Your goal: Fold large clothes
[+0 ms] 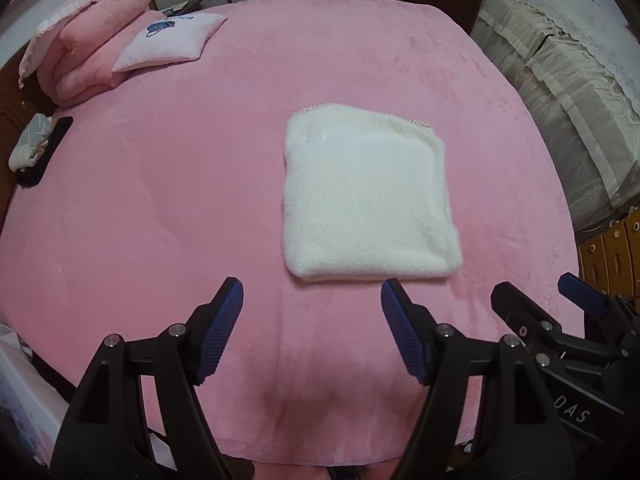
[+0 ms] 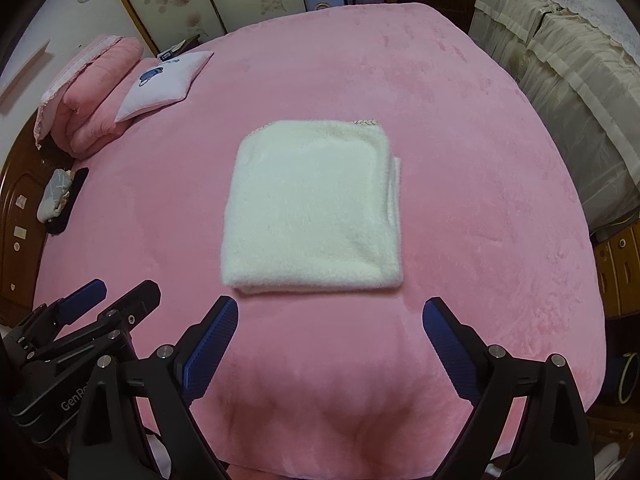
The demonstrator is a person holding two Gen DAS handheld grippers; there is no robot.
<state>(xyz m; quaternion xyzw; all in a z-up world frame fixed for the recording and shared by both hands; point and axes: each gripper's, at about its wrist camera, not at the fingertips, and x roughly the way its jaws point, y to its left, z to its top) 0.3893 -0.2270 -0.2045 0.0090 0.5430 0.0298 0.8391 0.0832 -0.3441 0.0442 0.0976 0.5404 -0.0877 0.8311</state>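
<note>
The folded white garment [image 2: 312, 208] lies flat near the middle of the pink bed [image 2: 460, 120]. The left gripper [image 1: 312, 300] and the right gripper [image 2: 332, 320] are both released, above the bed's near edge and grasping nothing.

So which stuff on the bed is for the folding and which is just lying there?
For the folding:
- white fluffy garment, folded square
- left claw, open
- right claw, open

Just lying there:
- pink quilt
- pillow
- grey bundle
</note>
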